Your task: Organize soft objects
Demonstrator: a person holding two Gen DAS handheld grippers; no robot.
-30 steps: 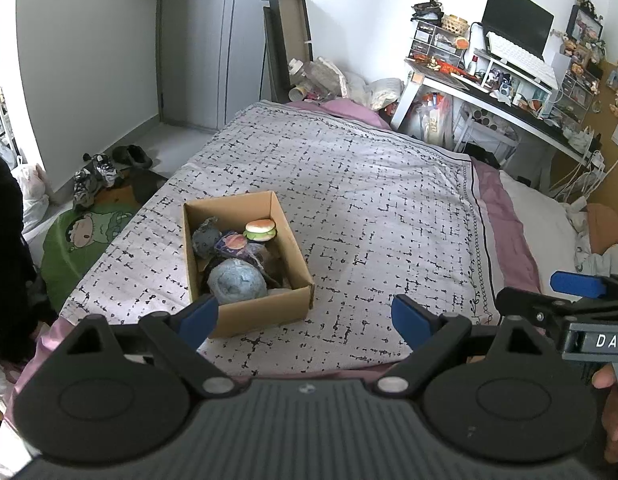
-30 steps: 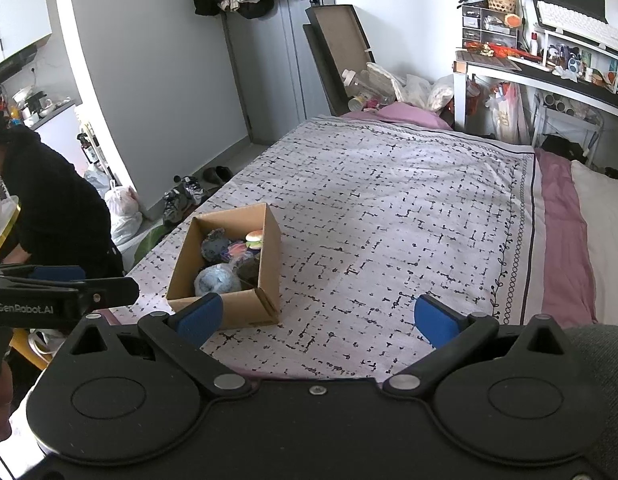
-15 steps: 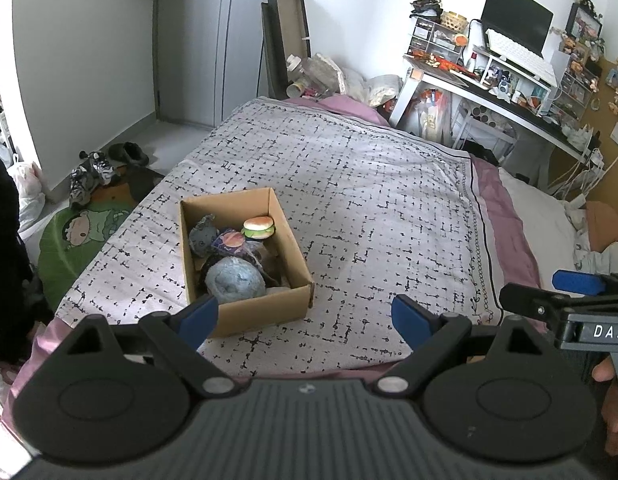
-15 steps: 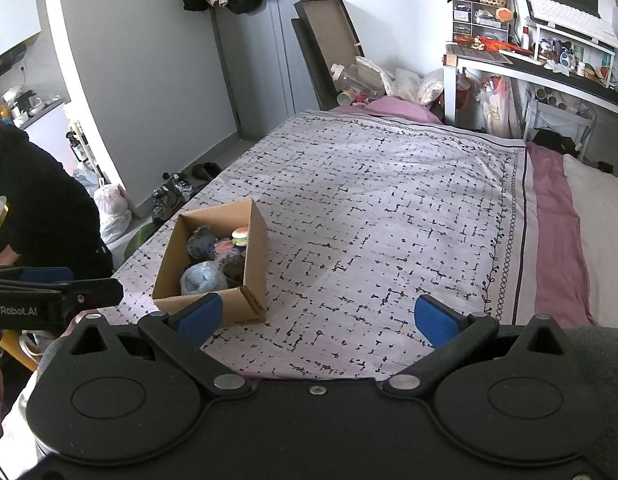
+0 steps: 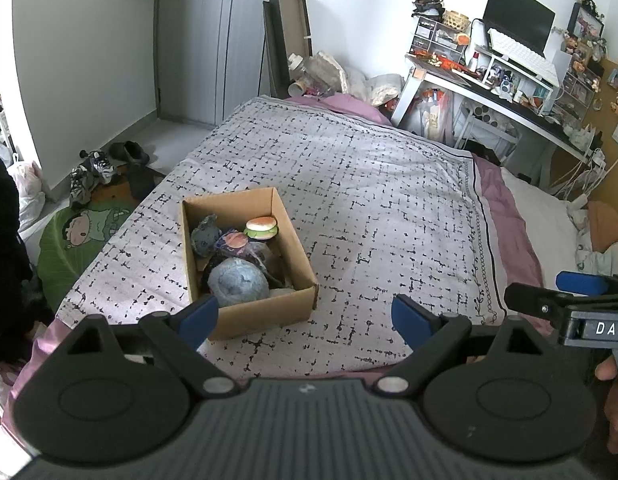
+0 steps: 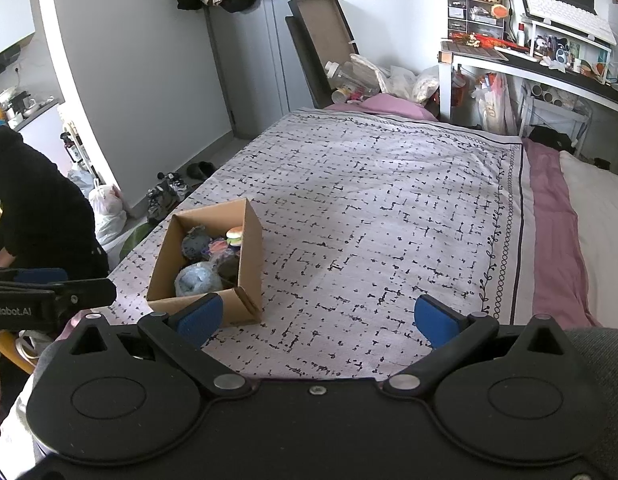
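1. Bed [image 5: 389,184] spread wide under a white cover with black dashes, both claws poised over its near edge.
2. Cardboard box [image 5: 265,312] sat on the bed, ahead and left of both claws, long axis running away from them; closer to the left claw [image 5: 305,316].
3. Packed inside: soft objects, among them a blue-grey ball [image 5: 238,281] at the near end and a burger-shaped toy [image 5: 261,227] at the far end.
4. Left claw gaped wide, empty.
5. Right claw [image 6: 317,320] likewise spread wide, gripping nothing.
6. Readable lettering: "DAS" on the right claw's side, "nRobot.AI" on the left's.
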